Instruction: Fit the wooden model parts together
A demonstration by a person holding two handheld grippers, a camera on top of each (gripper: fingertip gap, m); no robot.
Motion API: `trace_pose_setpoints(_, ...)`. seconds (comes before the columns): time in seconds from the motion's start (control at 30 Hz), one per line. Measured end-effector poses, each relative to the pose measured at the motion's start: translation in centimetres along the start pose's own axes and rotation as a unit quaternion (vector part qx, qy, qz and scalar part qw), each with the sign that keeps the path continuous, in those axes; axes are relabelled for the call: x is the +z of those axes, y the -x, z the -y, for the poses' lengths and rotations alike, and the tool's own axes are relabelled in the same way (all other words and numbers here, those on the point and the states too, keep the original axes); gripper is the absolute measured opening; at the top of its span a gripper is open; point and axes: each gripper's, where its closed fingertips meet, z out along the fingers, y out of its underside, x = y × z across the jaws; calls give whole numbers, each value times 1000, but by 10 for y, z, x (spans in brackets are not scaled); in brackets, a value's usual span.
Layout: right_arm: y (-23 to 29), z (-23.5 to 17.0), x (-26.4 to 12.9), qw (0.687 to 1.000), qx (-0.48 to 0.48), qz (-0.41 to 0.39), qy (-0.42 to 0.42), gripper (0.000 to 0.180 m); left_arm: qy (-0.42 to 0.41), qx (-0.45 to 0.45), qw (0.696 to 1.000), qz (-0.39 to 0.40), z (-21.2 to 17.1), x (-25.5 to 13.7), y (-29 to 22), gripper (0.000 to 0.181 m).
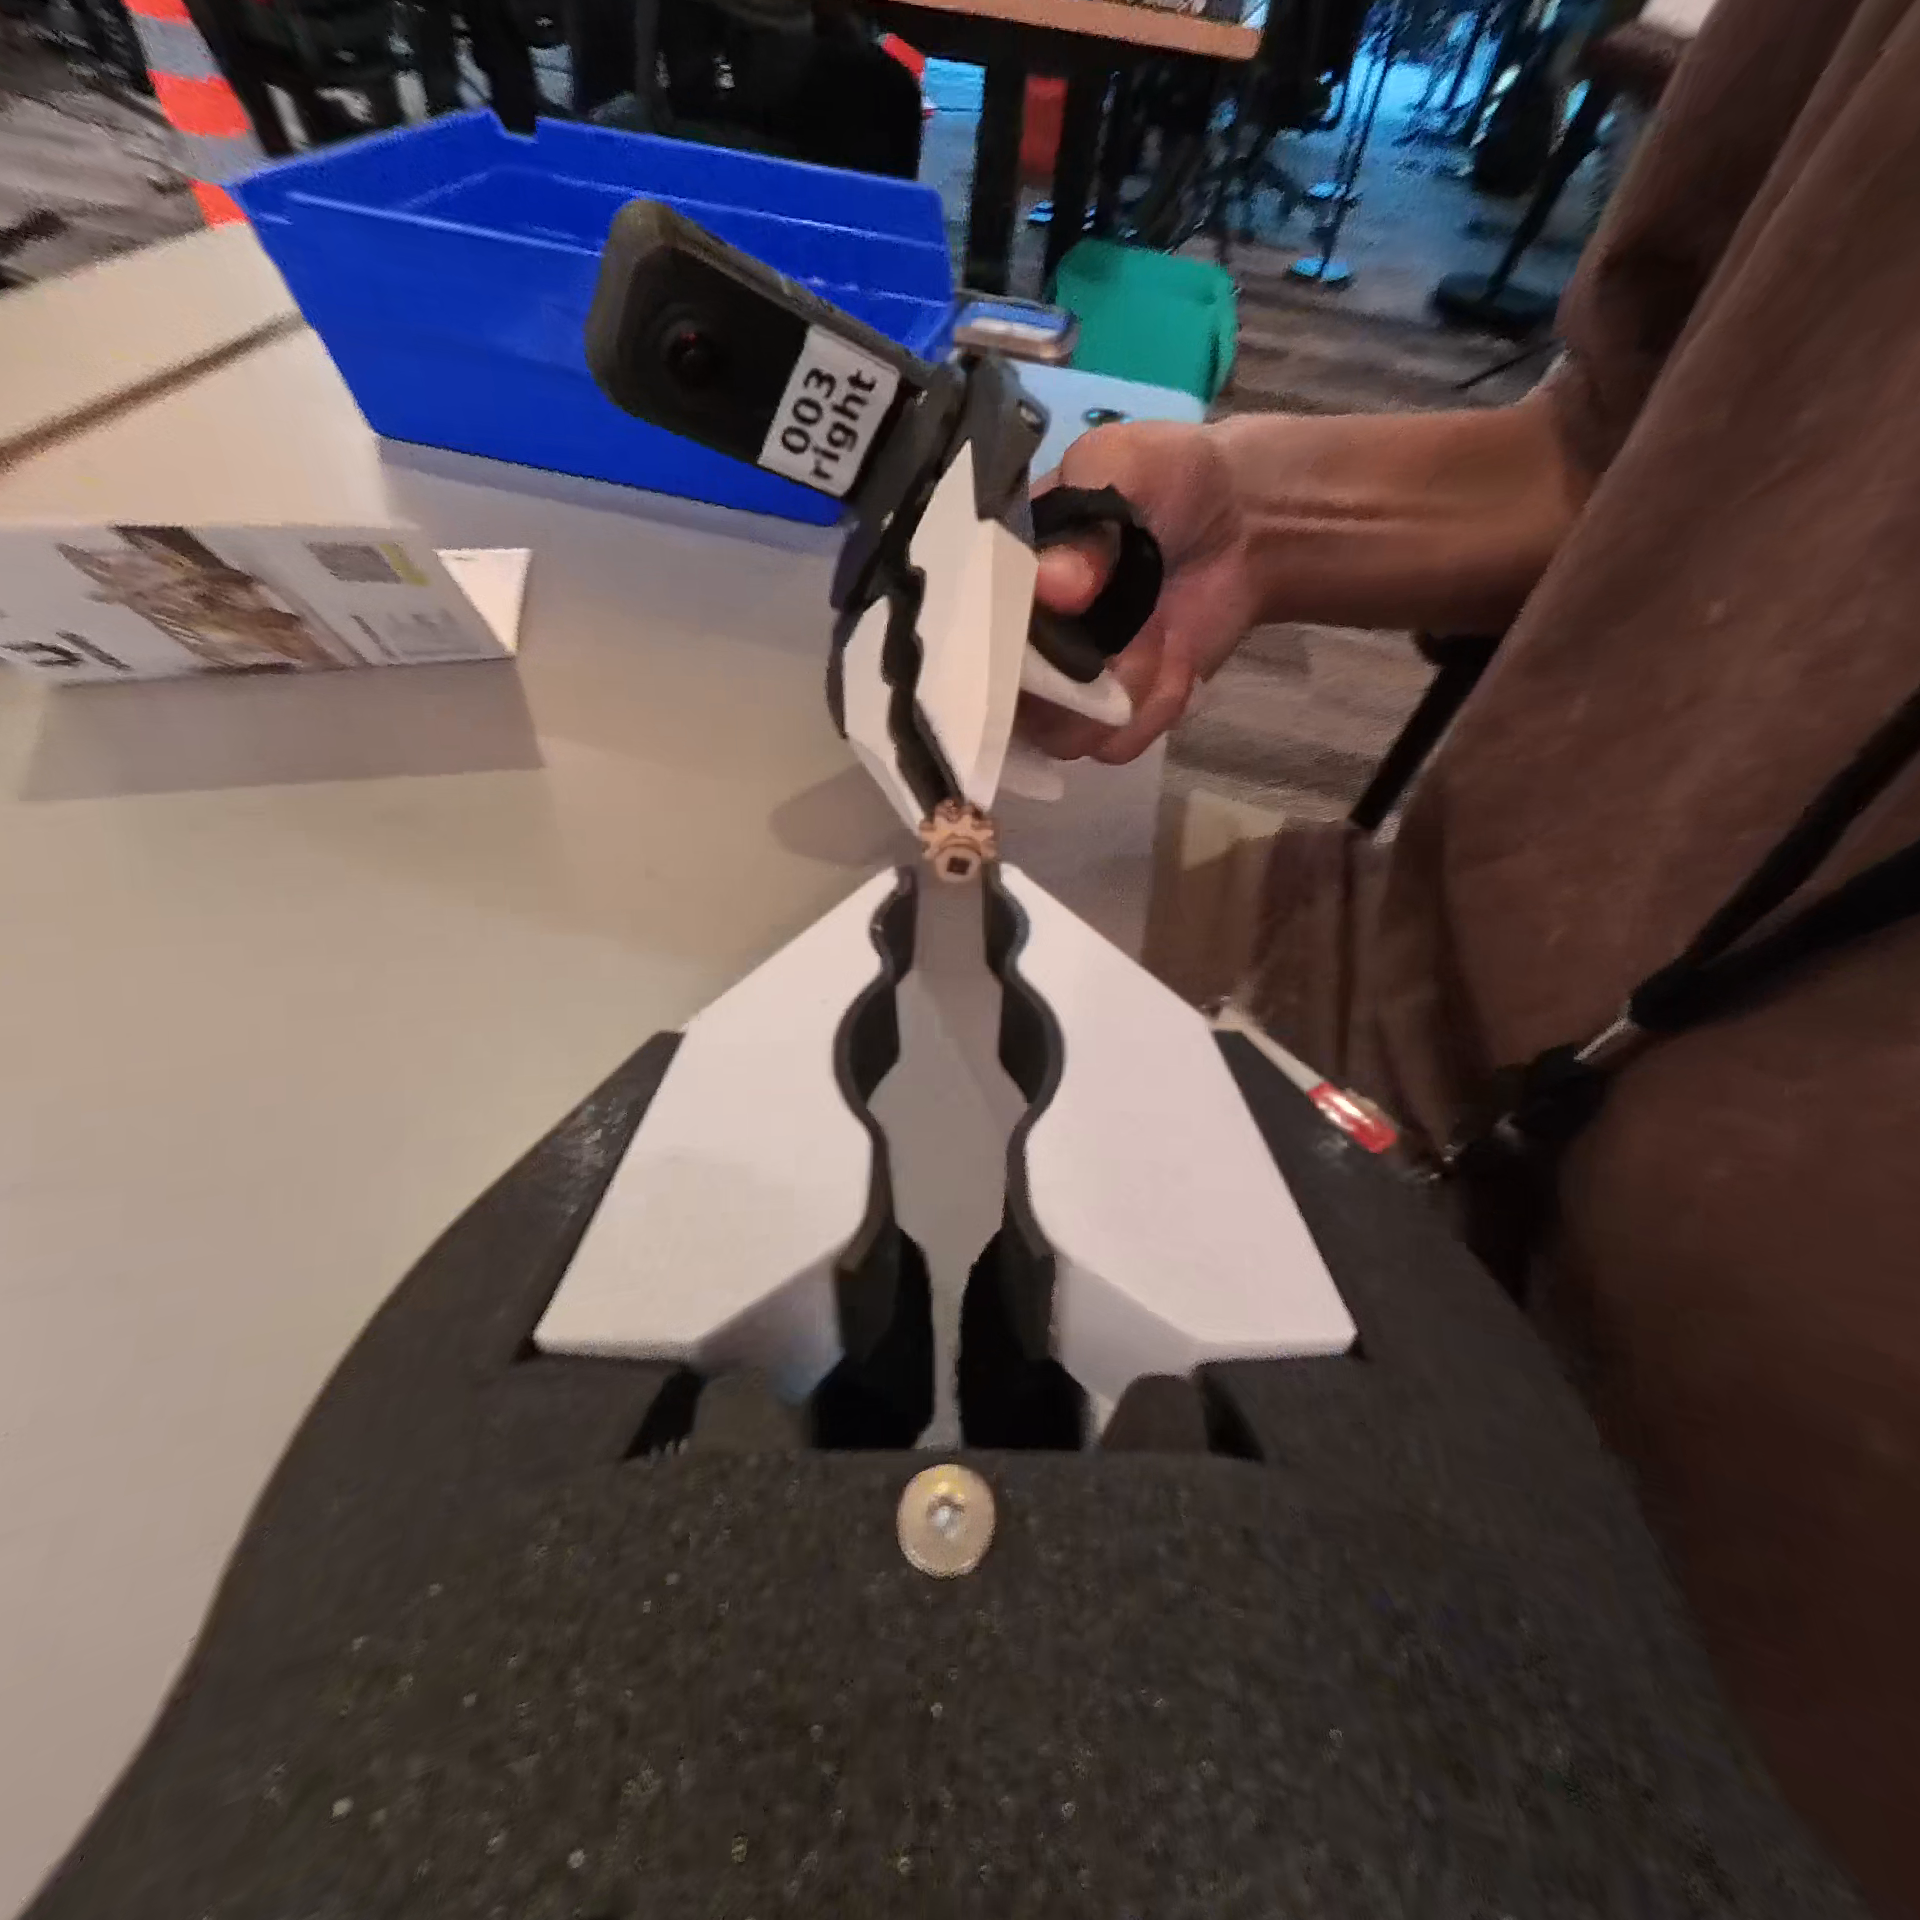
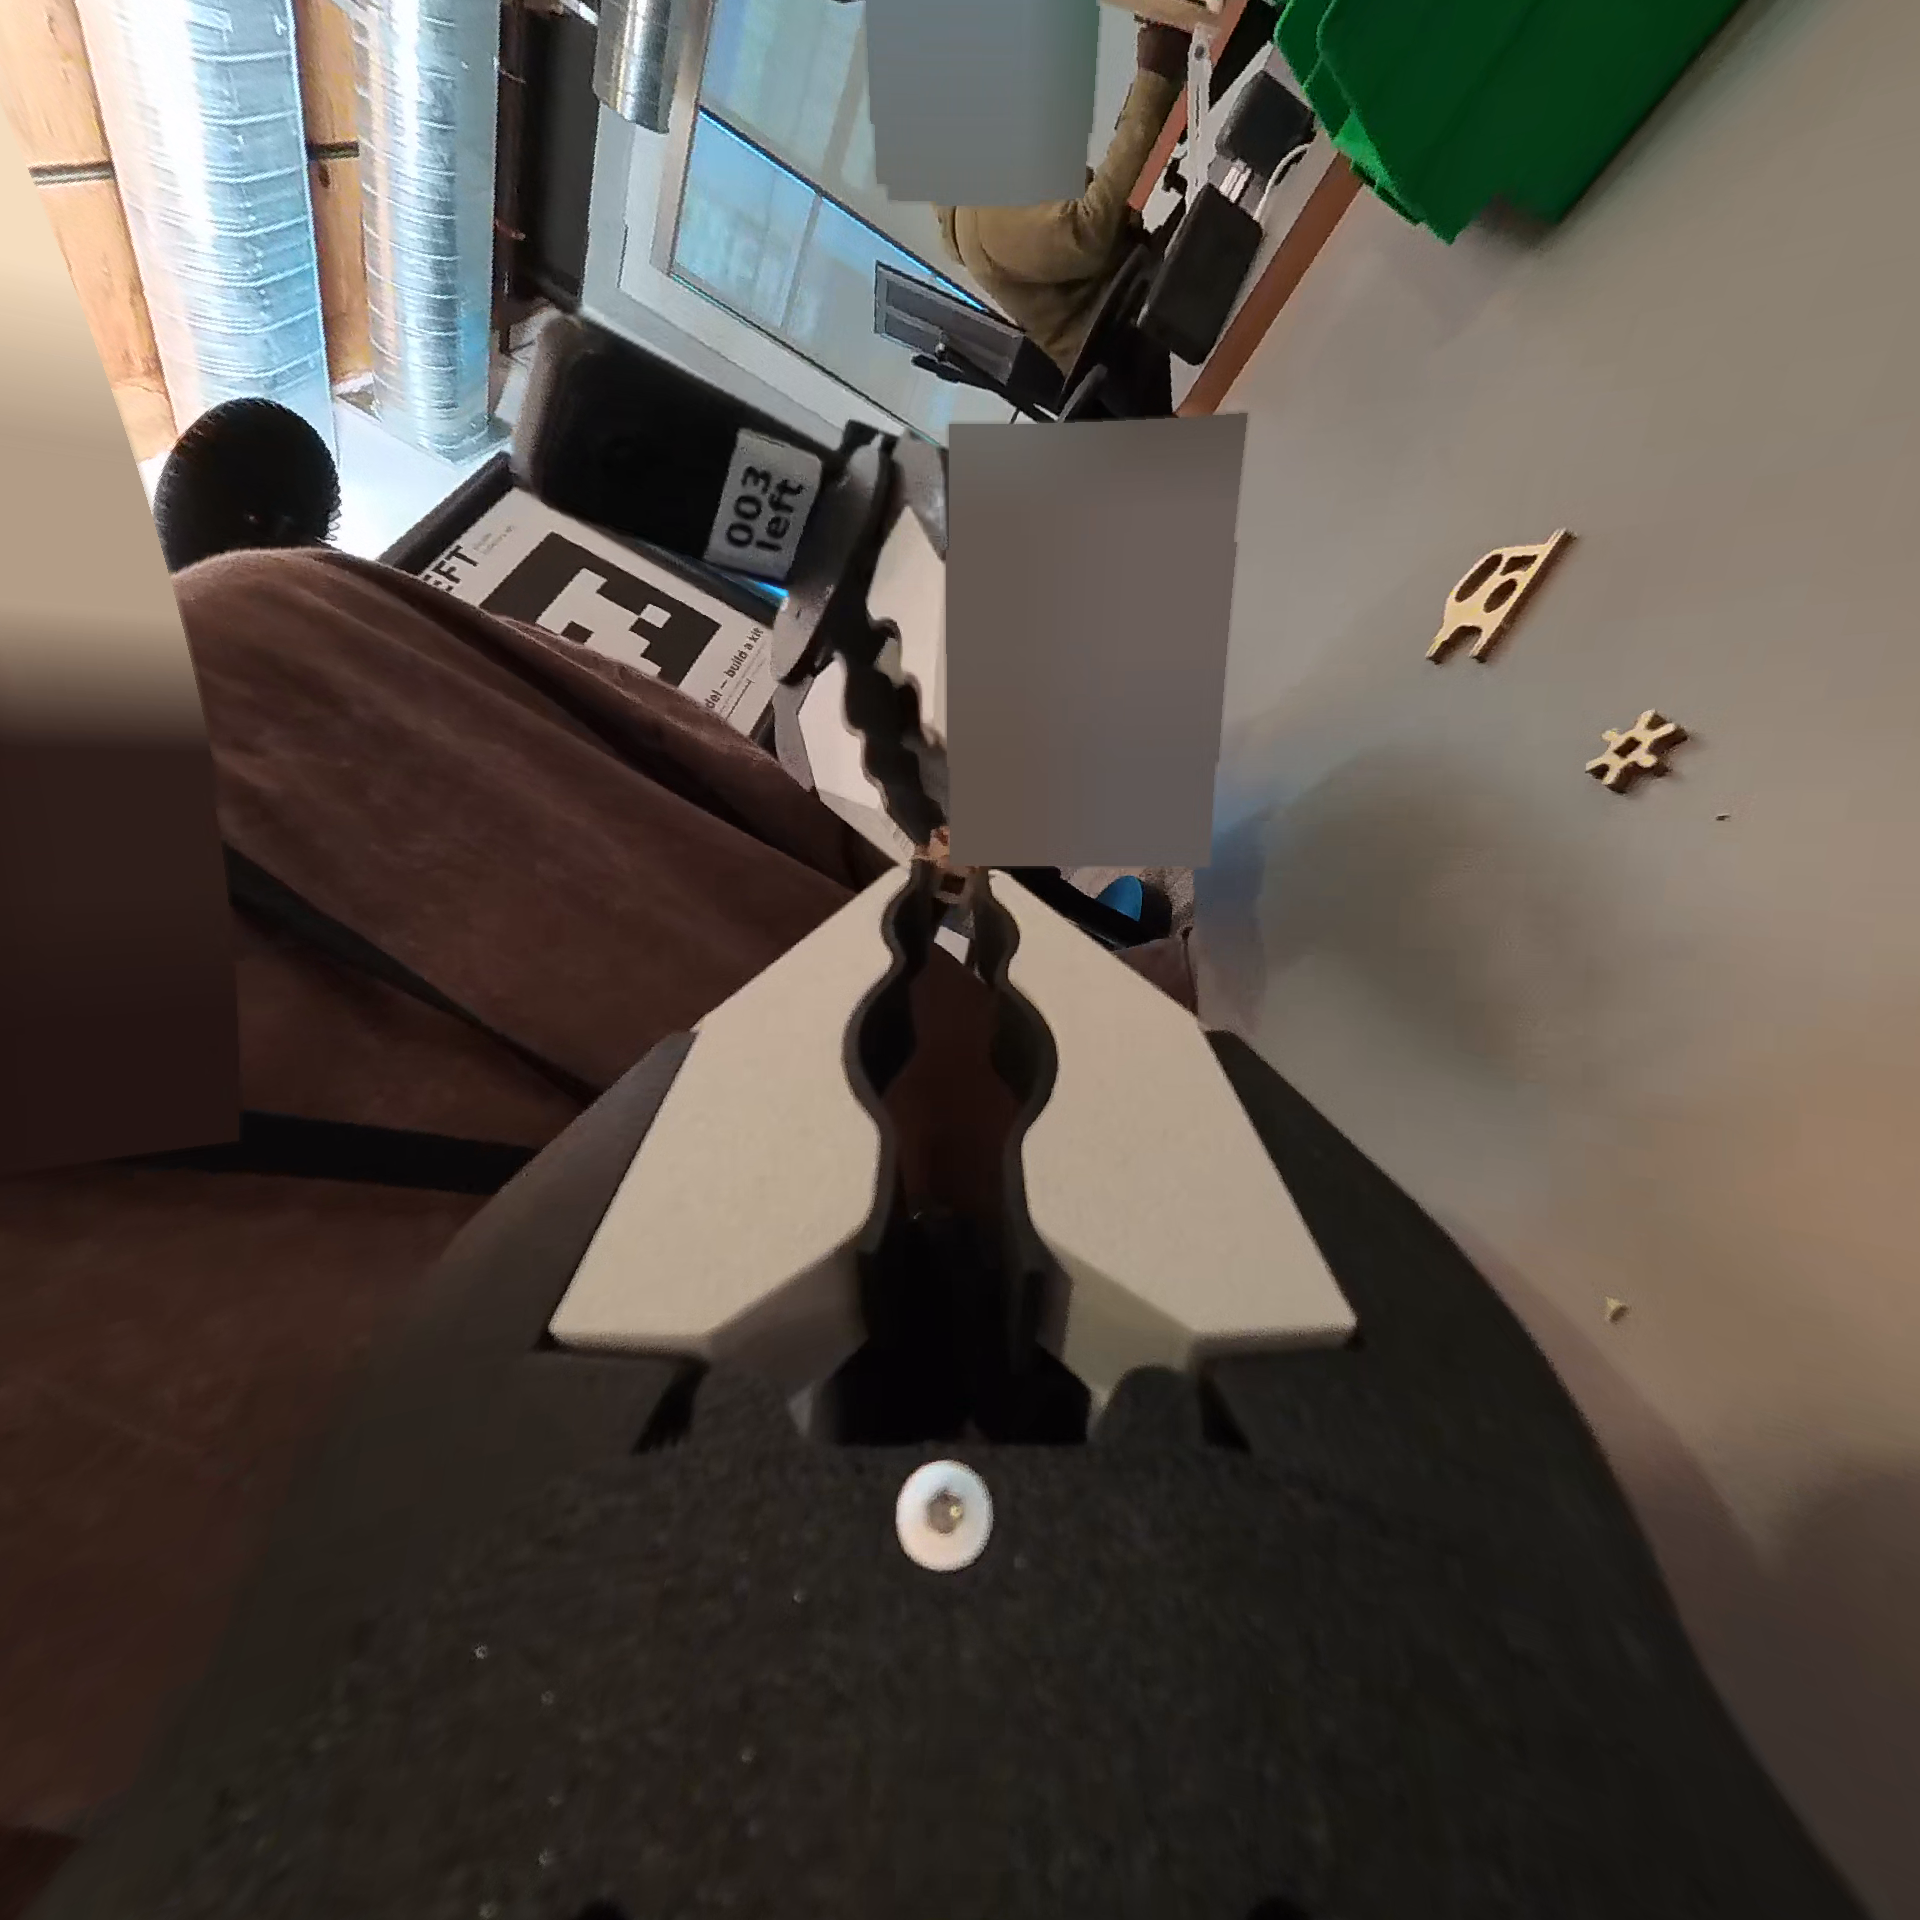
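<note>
Bin (image 1: 582,312) behind booklet (image 1: 239,603) on table (image 1: 312,987), two wooden pieces (image 2: 1496,603) (image 2: 1633,750) lying apart on it.

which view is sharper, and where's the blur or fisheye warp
Left wrist view: wooden gear sharp between left gripper and right gripper tips; table edges bow, blue bin soft. Right wrist view: dimmer, tilted, corners smeared; loose wooden parts on the table fairly crisp.
</note>
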Motion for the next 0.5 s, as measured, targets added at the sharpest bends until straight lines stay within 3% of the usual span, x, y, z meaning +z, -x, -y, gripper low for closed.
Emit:
trace_pose_setpoints(0.27,-7,-4,3,1000,9,-18,8,7,5,10,1000,4,-1,-3,-1,9)
trace_pose_setpoints(0.4,-5,-2,4,1000,11,-16,2,7,22,-1,1000,2,-9,1,-2,19)
trace_pose_setpoints(0.5,-7,-5,6,1000,8,-25,9,7,18,-5,1000,1,-6,2,-3,14)
